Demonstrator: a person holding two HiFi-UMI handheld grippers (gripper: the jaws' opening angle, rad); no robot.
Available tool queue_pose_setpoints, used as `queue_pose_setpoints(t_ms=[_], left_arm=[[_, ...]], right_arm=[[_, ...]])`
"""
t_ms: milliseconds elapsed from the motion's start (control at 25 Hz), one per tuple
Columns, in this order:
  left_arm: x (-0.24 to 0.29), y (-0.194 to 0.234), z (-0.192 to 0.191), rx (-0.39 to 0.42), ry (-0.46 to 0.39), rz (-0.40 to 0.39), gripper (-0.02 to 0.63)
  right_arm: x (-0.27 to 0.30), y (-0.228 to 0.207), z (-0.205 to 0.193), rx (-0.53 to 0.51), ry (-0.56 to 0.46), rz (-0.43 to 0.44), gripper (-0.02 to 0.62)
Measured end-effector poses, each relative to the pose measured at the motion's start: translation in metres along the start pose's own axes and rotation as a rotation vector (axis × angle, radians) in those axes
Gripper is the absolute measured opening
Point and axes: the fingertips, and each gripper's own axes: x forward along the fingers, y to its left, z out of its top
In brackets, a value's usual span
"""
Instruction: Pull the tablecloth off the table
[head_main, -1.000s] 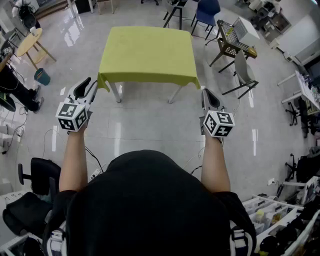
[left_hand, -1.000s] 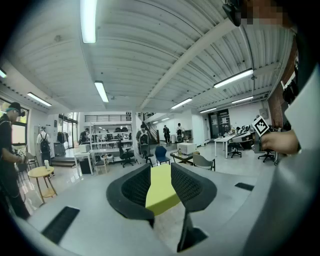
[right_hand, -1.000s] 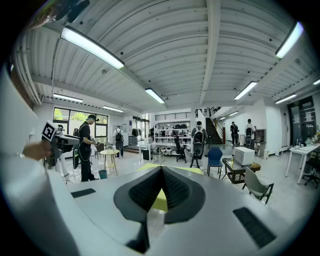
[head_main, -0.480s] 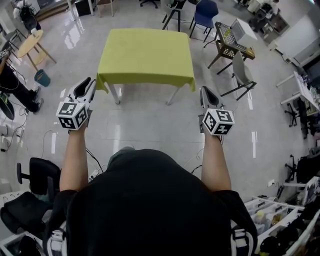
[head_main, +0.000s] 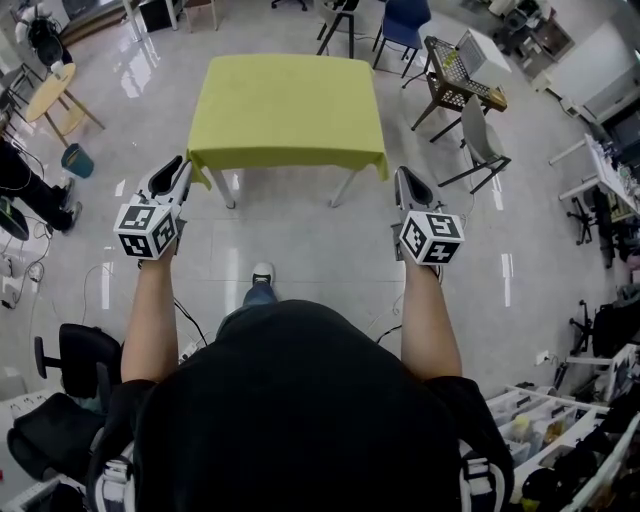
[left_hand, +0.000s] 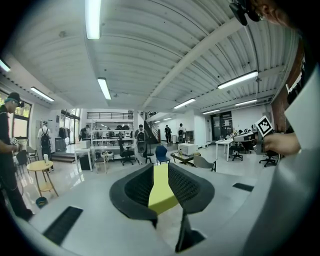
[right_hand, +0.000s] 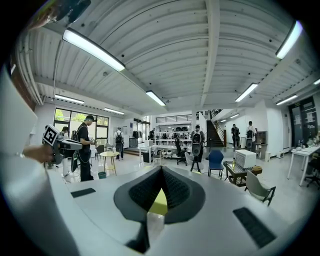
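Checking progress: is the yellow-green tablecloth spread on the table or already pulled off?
Spread: the yellow-green tablecloth lies flat over the white-legged table, its front edge hanging down.

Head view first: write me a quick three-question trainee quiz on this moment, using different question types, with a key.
1. True or false: the yellow tablecloth lies spread over the table.
2. Which tongs have their jaws apart? A) left tongs B) right tongs C) both
3. What do the two tongs grip right now?

Key:
1. True.
2. A. The left tongs have just been closing but a gap remains, and nothing is between the jaws. The tablecloth only shows through the gap from afar. The right tongs are shut.
3. Nothing. Both are held in the air, short of the tablecloth.
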Motion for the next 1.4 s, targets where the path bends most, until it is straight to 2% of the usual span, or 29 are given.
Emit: queue_pose_setpoints(t_ms=[400,840,1400], left_arm=[[0.066,0.035,-0.005,-0.003,0.036,-0.032,0.107],[0.145,0.087,0.003,-0.013,0.043,-0.06,0.107],[0.194,0.156,0.014,-0.015,0.042,-0.106,0.107]], right_arm=[[0.067,-0.013,-0.004,0.012,0.03,-0.018,0.015],[0.137,-0.034,0.01,0.017,0.041,-0.062,0.015],[0.203,-0.02,0.033,0.006,0.059,-0.095,0.015]])
